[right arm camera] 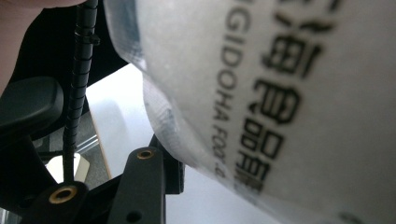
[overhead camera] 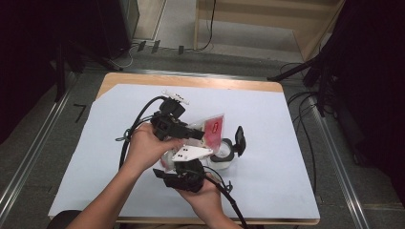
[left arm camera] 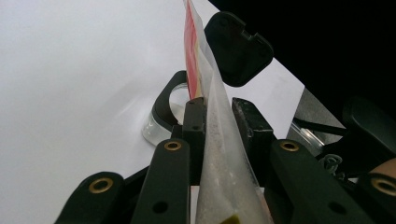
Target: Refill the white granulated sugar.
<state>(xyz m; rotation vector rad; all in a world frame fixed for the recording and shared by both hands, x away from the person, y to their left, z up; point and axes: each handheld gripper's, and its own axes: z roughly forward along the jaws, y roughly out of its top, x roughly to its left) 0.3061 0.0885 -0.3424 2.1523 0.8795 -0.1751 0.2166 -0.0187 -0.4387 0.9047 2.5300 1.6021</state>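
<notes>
A clear pouch [overhead camera: 213, 126] with a red label and white grains hangs tilted between both hands over the table's middle. My left gripper [overhead camera: 196, 133] is shut on it; in the left gripper view the pouch [left arm camera: 219, 154] stands edge-on between the two pads of this gripper [left arm camera: 217, 112]. Below it sits a clear jar [overhead camera: 222, 156] with a black rim [left arm camera: 163, 105] and its black flip lid [overhead camera: 239, 140] up. My right gripper [overhead camera: 182, 163] grips the pouch's lower, fatter end. In the right gripper view the printed film [right arm camera: 280, 93] bulges over one finger [right arm camera: 144, 186] and hides the other.
A white sheet [overhead camera: 272, 143] covers the wooden table [overhead camera: 191, 81]. Black cables trail from both grippers toward the front edge. Dark stands and loose cables line the floor at both sides of the table, with pale wooden furniture behind.
</notes>
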